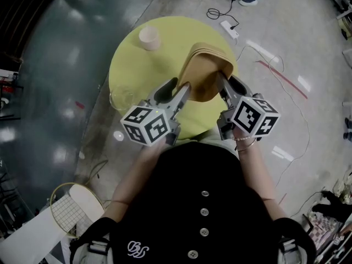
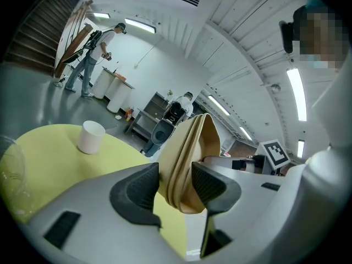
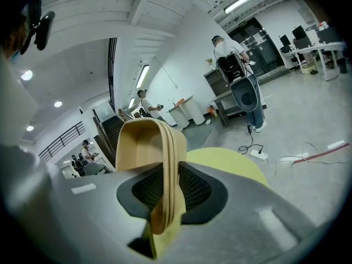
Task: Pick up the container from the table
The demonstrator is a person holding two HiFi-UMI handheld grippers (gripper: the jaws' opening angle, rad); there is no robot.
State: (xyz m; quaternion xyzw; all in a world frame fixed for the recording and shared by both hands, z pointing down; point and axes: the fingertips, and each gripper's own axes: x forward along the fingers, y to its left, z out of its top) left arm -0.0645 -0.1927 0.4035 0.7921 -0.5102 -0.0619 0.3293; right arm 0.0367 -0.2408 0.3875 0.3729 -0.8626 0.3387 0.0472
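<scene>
A tan paper container [image 1: 206, 73], which looks like several nested together, hangs tilted above the round yellow table [image 1: 165, 59]. My left gripper [image 1: 184, 88] is shut on its left rim, and the rim [image 2: 187, 153] sits squeezed between the dark pads of that gripper [image 2: 175, 183]. My right gripper [image 1: 223, 81] is shut on the opposite rim. In the right gripper view the layered edge of the container [image 3: 146, 147] runs down between the ribbed pads of that gripper [image 3: 168, 188]. The container's underside is hidden.
A white paper cup [image 1: 149, 38] stands at the table's far left, also in the left gripper view as the cup [image 2: 91, 137]. A clear vessel [image 1: 122, 99] sits at the table's left edge. A power strip [image 1: 229, 29] and cables lie on the floor beyond. People stand in the background.
</scene>
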